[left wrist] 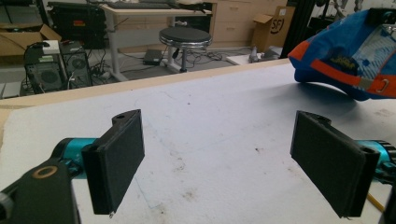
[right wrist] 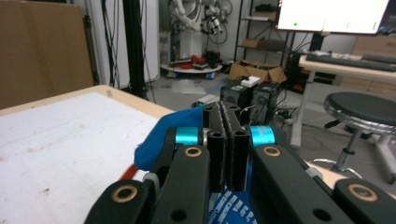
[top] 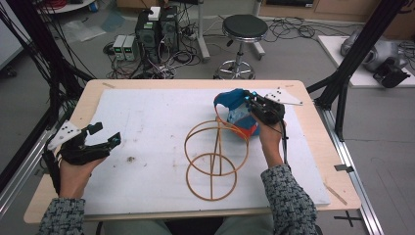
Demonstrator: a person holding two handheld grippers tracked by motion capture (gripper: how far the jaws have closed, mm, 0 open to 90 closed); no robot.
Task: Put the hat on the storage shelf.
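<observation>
the right gripper (top: 250,99) has its two black jaws pressed flat together, and a fold of a blue cap (top: 235,110) is pinched between them; in the right gripper view the blue fabric (right wrist: 161,135) bulges out just behind and below the closed pads. the cap, blue with orange trim and a patterned lining, hangs from that grip over the far right part of the white foam mat (top: 147,127), its lower edge close to the mat. the left gripper (top: 105,134) sits near the mat's left edge with its jaws spread wide and nothing between them; the left gripper view shows bare mat between the two pads (left wrist: 119,158) and the cap (left wrist: 350,51) well apart at the upper right. a wooden wire-frame stand (top: 213,159), made of two rings joined by curved struts, lies on its side in the middle of the mat, its upper ring just beside the cap. the mat covers a light wooden table (top: 313,117). beyond it stand a black round stool (top: 243,29) and computer towers (top: 156,29) among cables on the floor.
</observation>
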